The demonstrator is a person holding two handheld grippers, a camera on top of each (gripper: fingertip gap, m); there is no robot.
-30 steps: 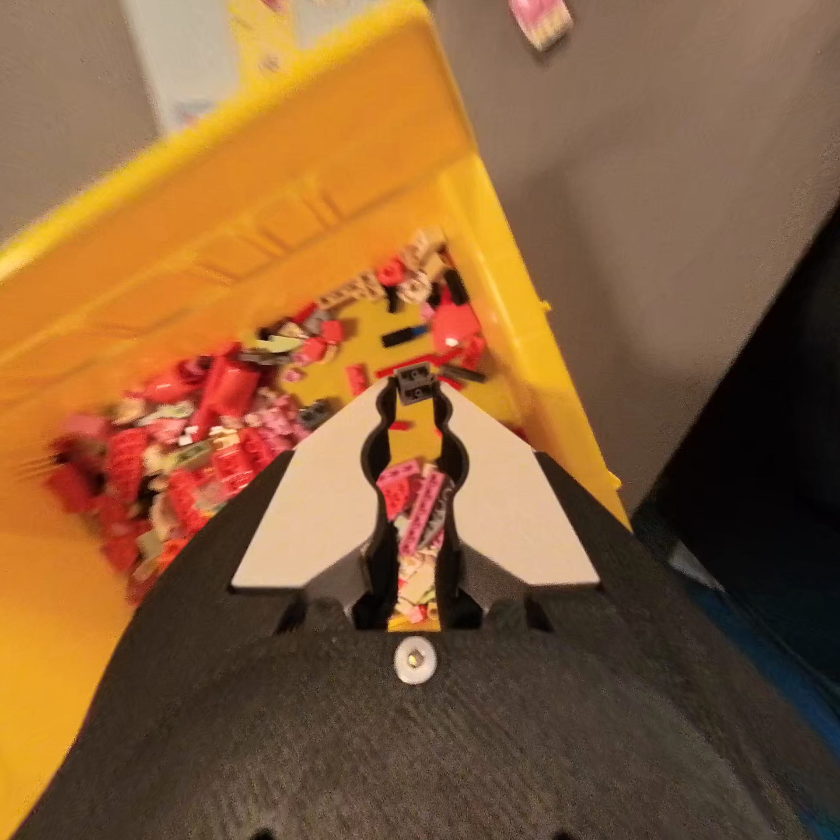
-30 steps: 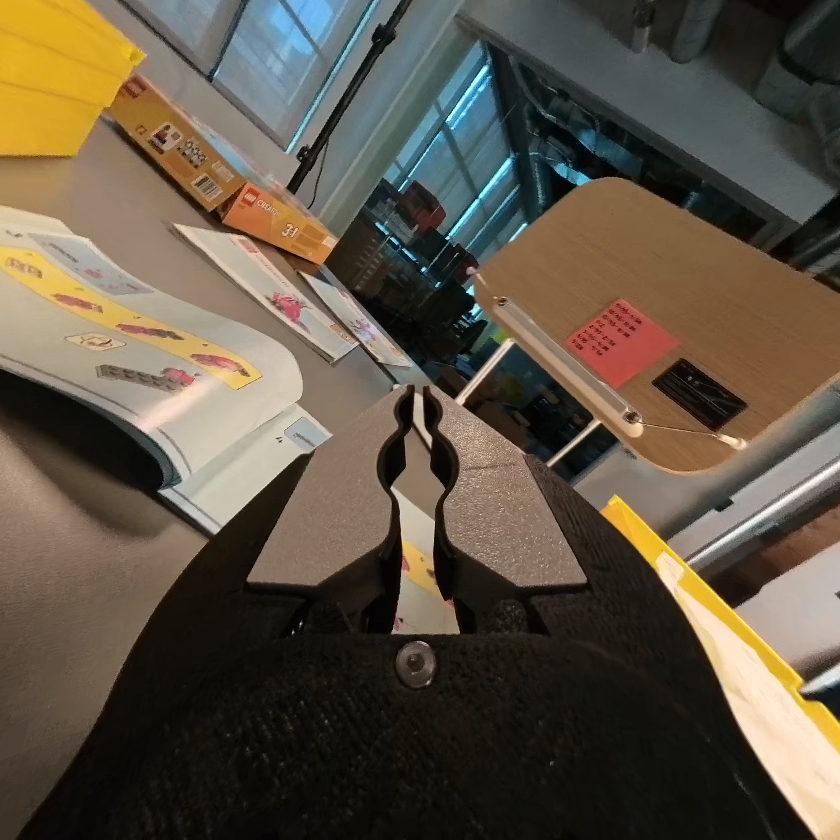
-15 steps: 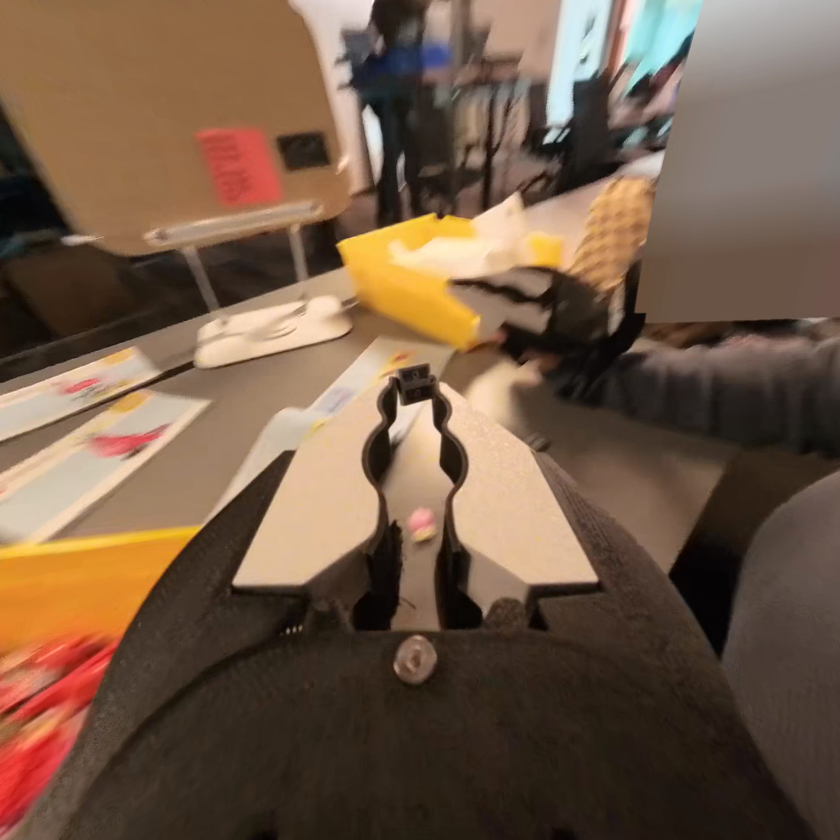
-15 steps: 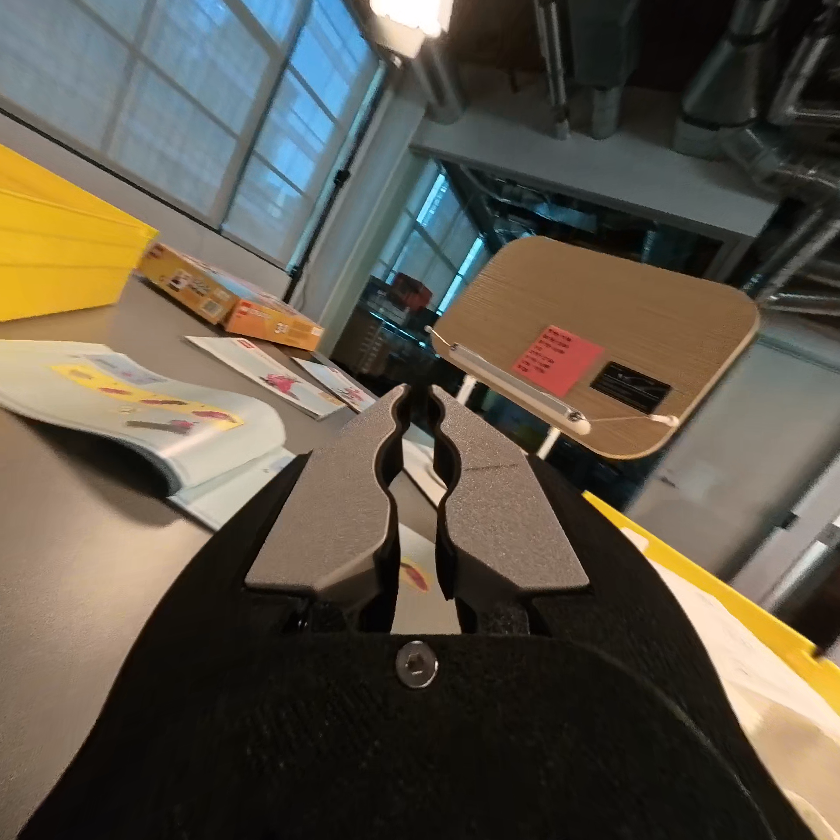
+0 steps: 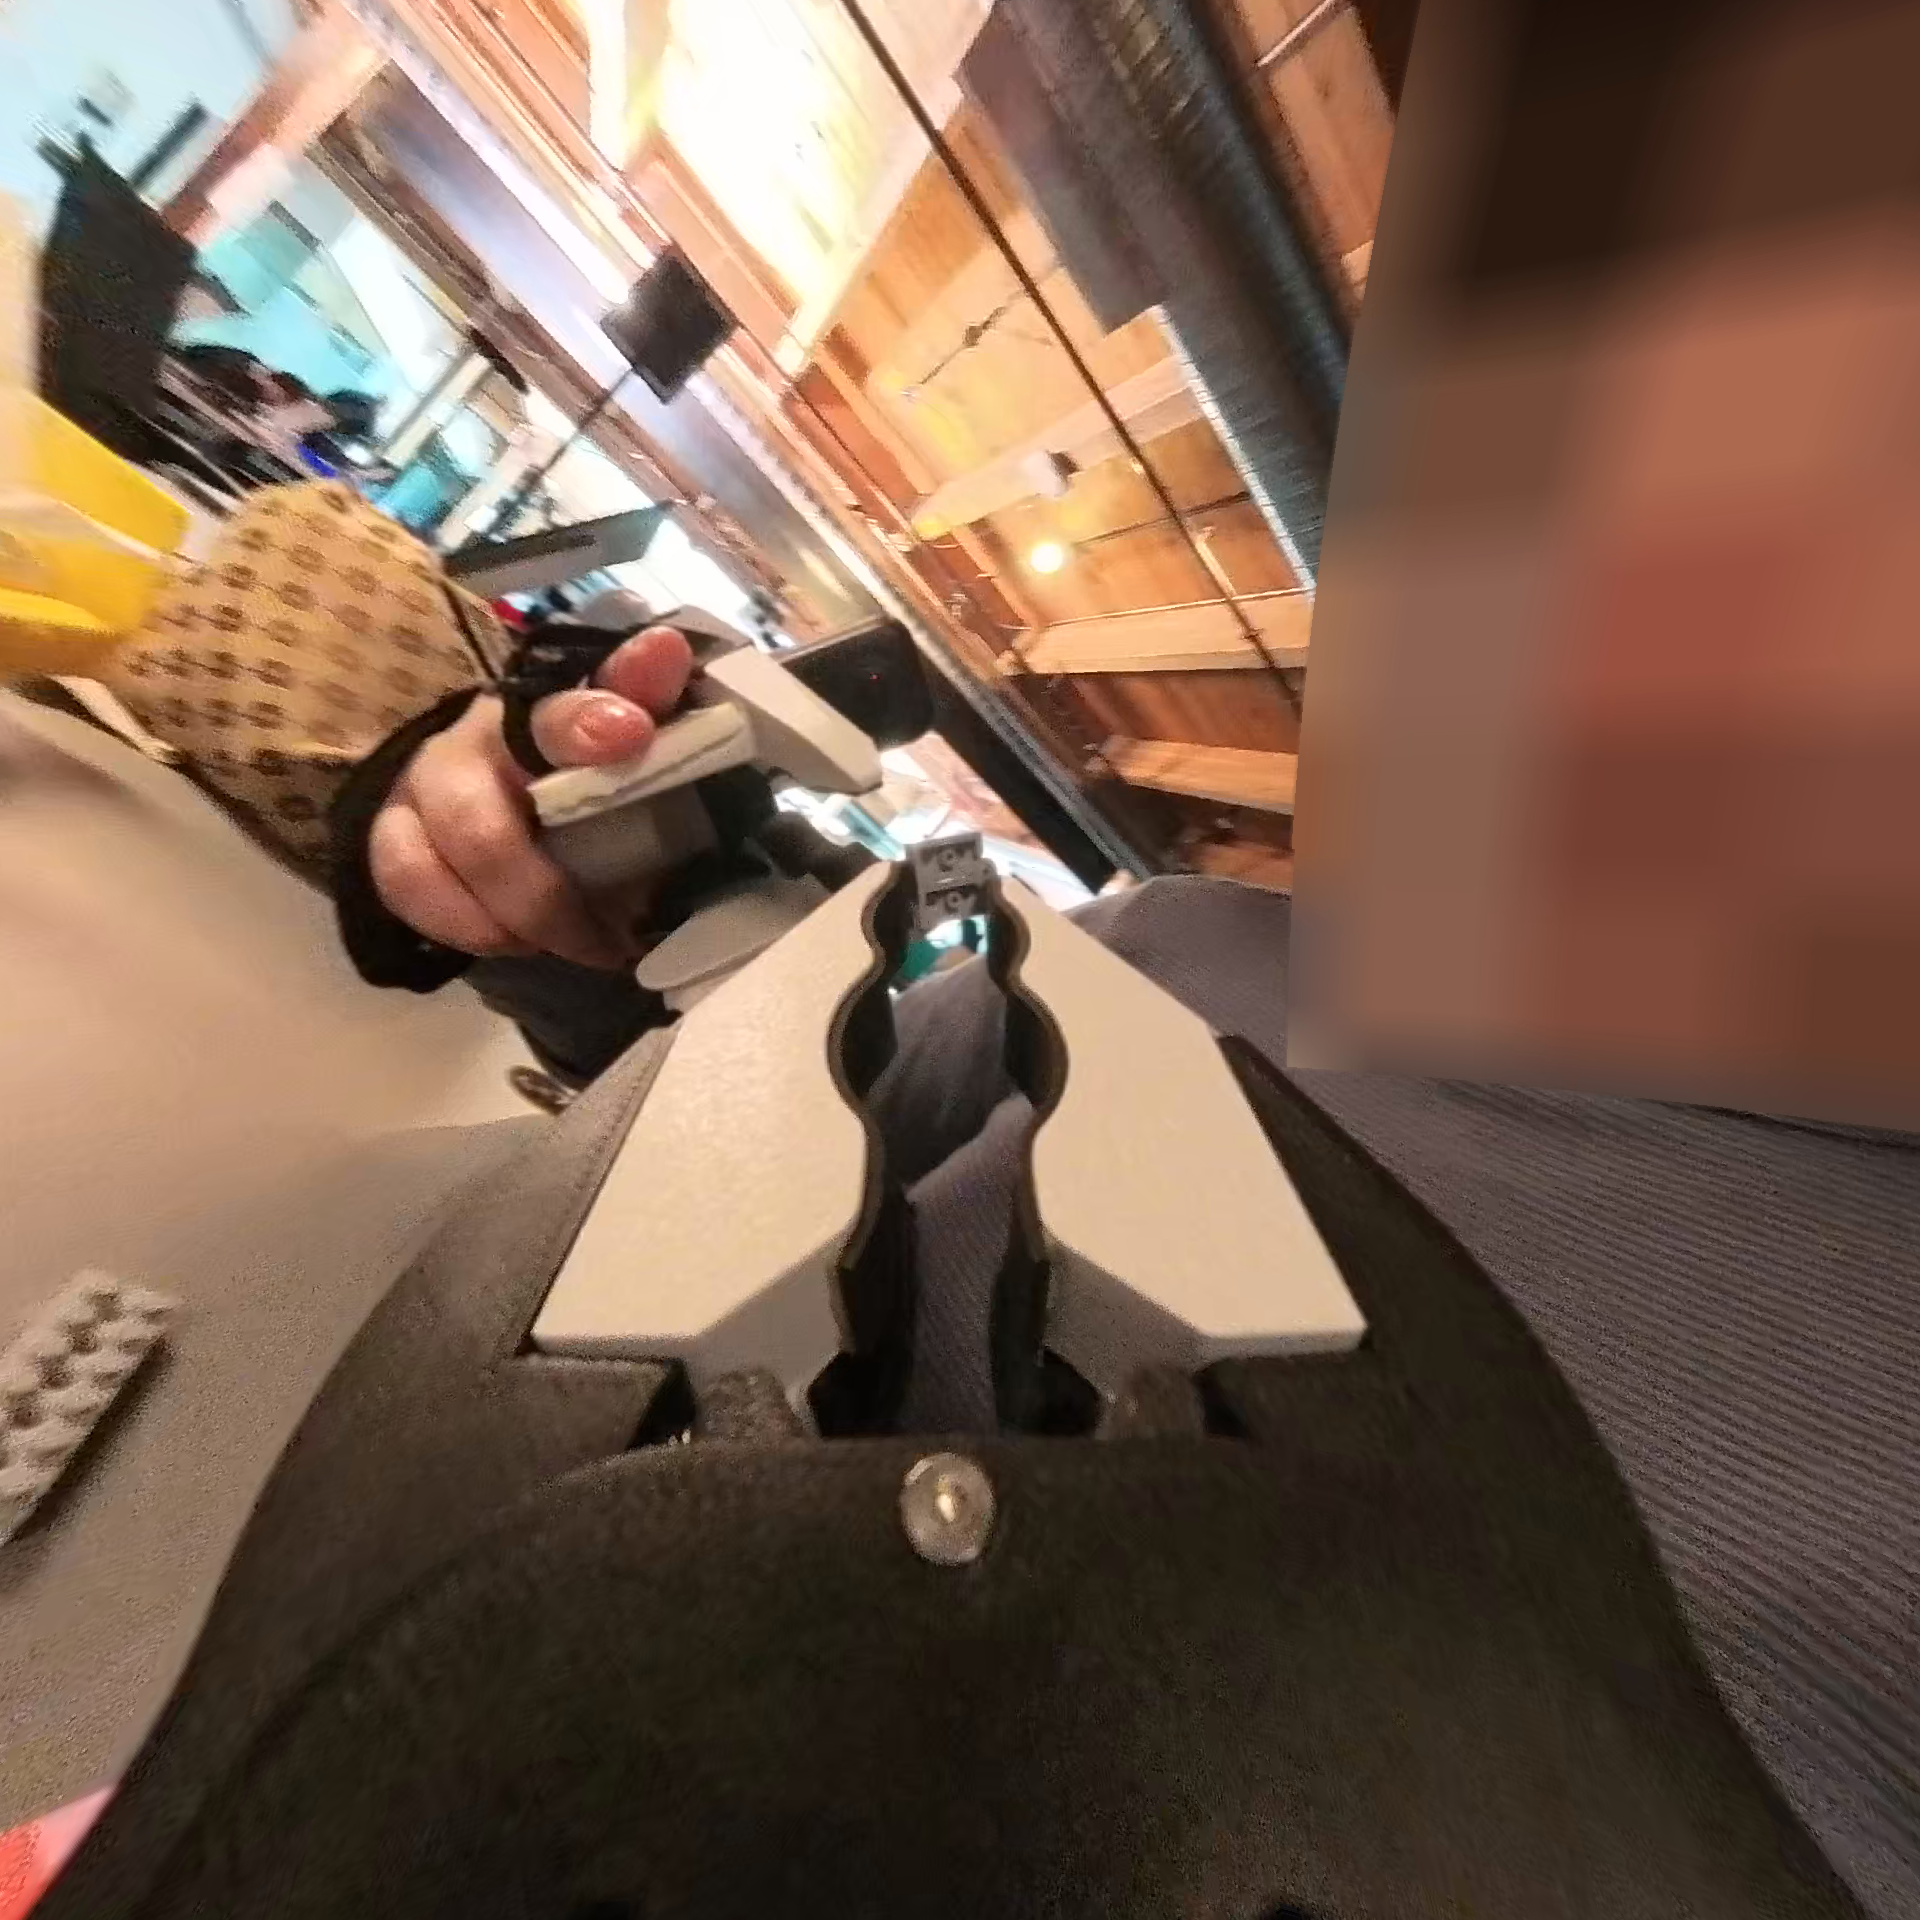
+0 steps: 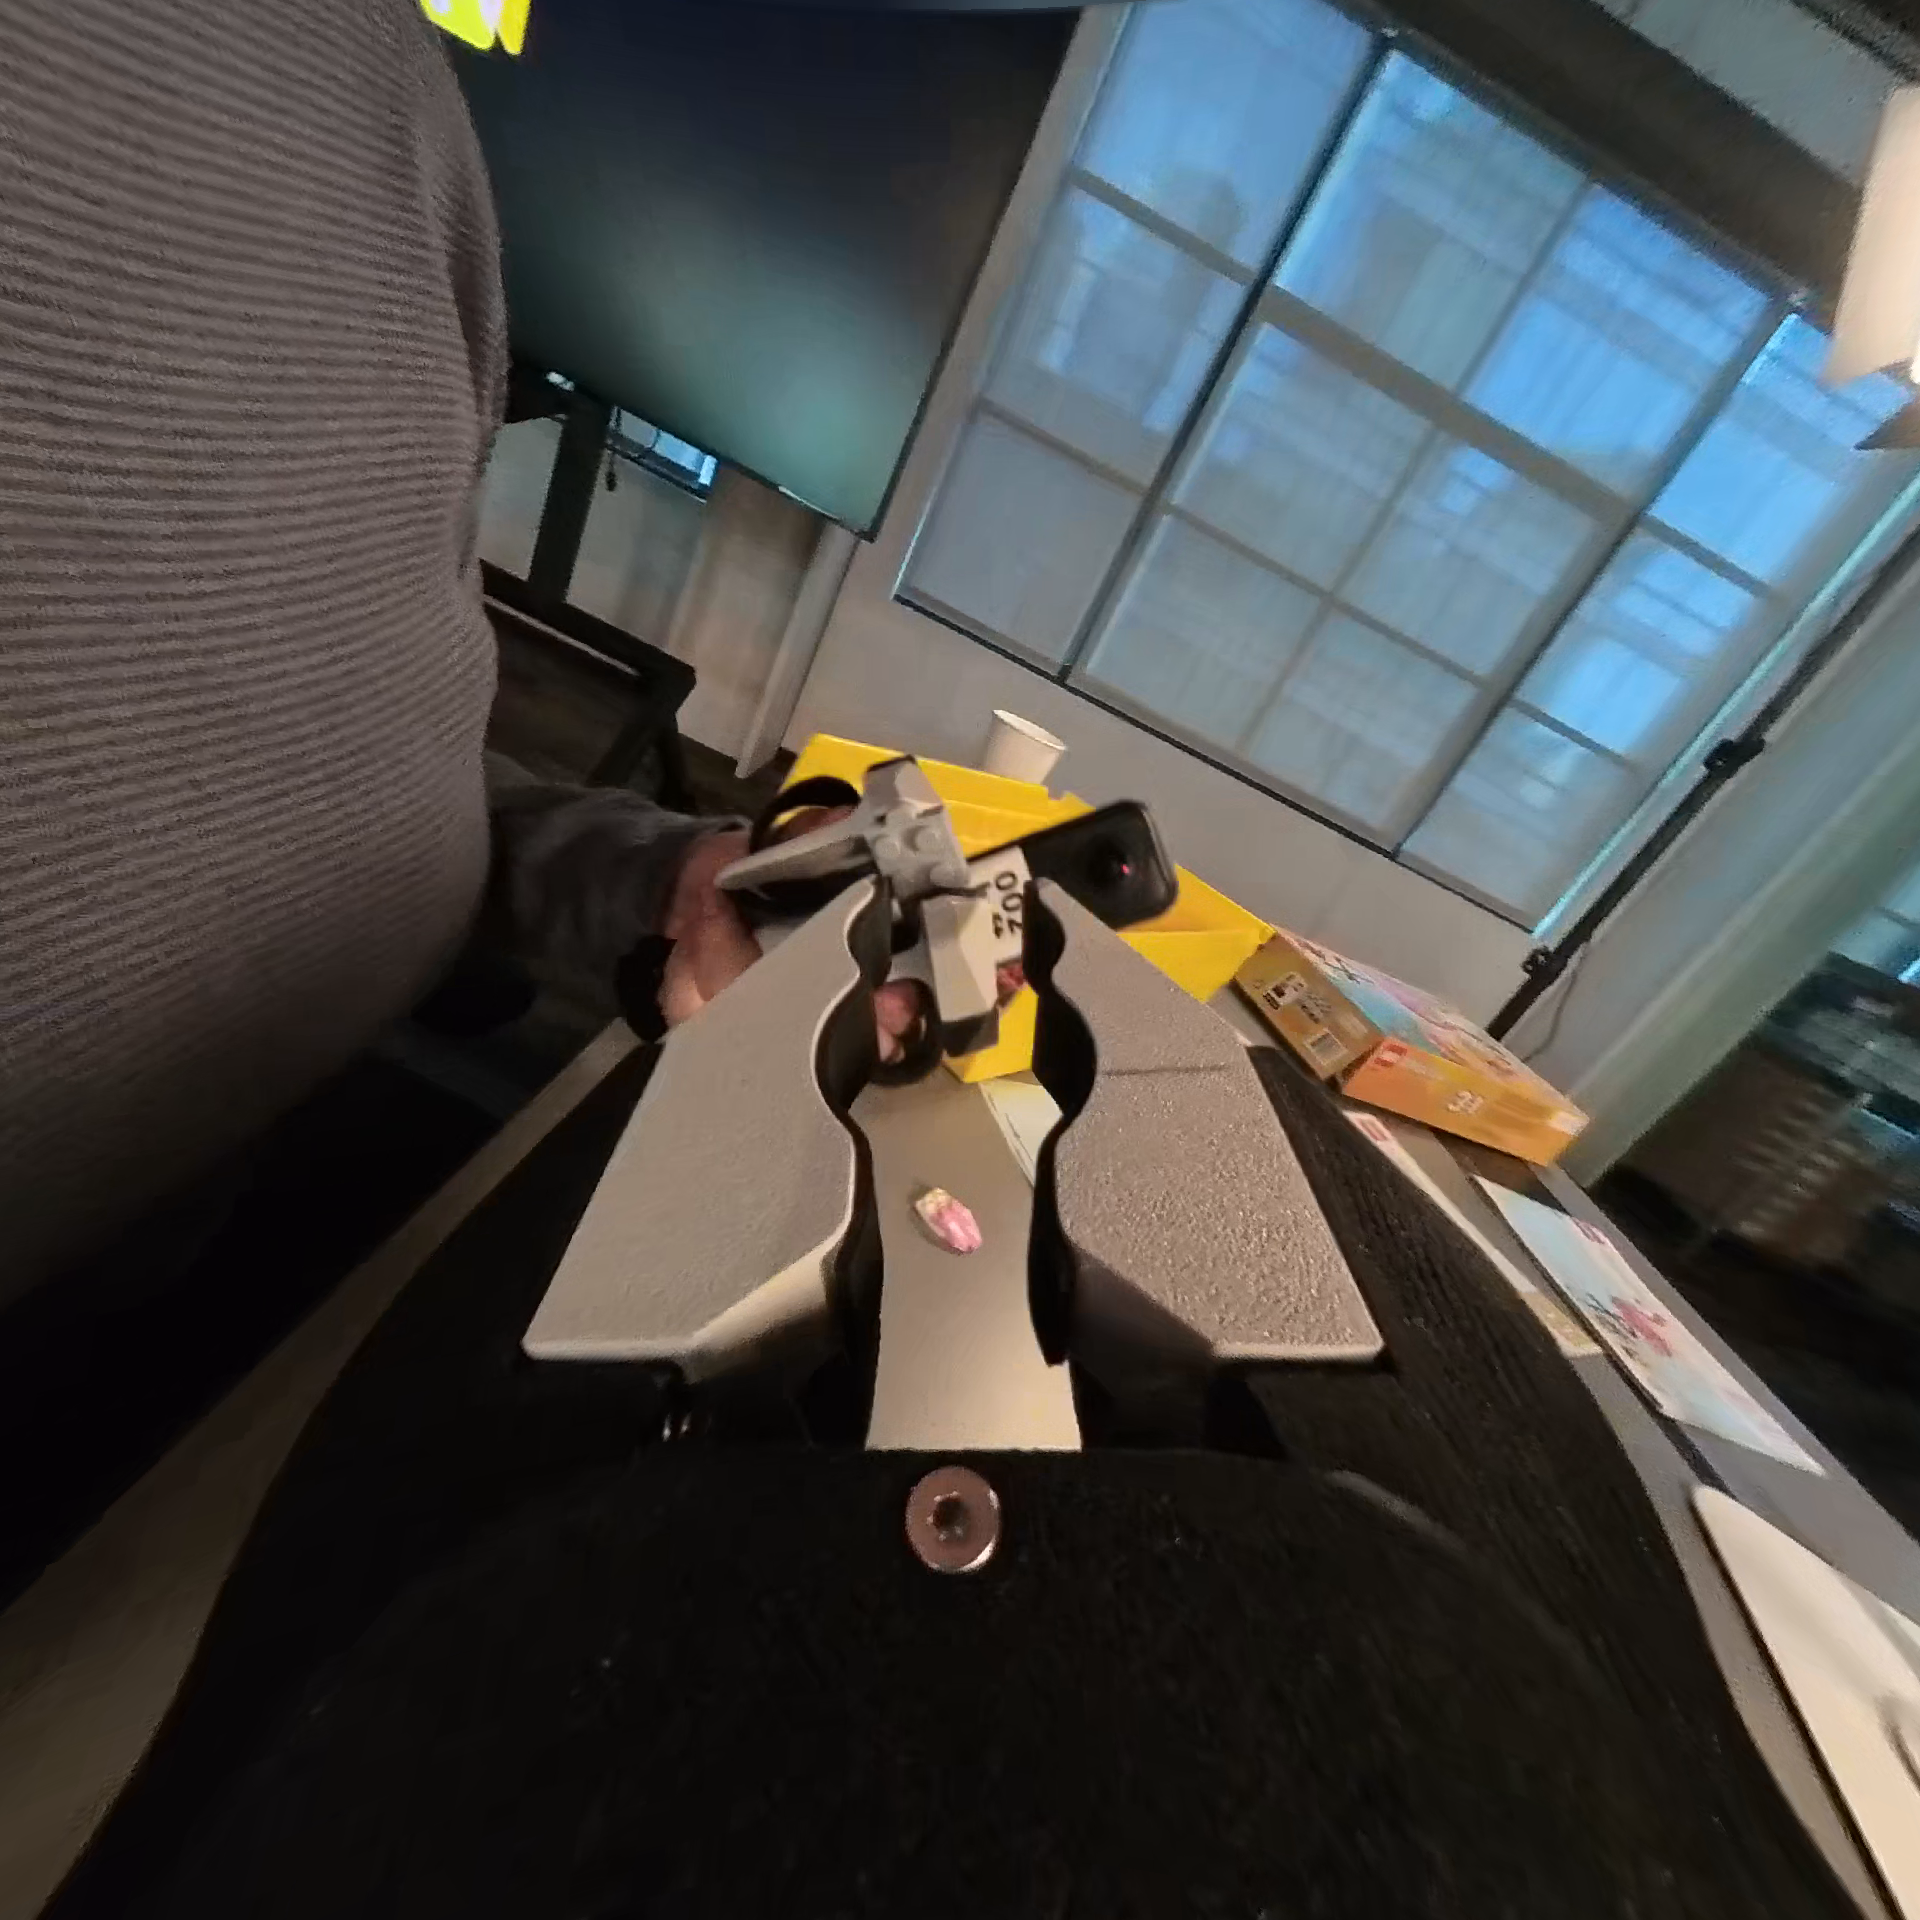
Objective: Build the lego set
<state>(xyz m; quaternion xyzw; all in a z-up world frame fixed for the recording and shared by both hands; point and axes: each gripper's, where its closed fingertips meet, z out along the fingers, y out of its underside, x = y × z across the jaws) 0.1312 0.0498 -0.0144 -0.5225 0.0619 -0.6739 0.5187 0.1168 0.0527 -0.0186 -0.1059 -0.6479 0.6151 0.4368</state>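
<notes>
Grippers | my left gripper [image 5: 948, 876] pinches grey brick [image 5: 948, 878] | right gripper [image 6: 956, 894] released, facing it | orange printed box [image 6: 1455, 1081] right | label unreadable

Left gripper [image 5: 951, 883] clamped, right gripper [image 6: 961, 904] agape

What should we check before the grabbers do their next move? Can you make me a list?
1. Left gripper pinching the small grey brick: ok, fingertips closed on it.
2. Right gripper open: ok, clear gap between the fingers.
3. Anything in the right gripper's grasp: nothing; the grey brick is at its tips, not between them.
4. Grippers facing each other: ok, each shows in the other's view.
5. Brick straight in the grip: cannot tell.
6. Small pink piece lies loose on the table: ok, apart from both grippers.
</notes>
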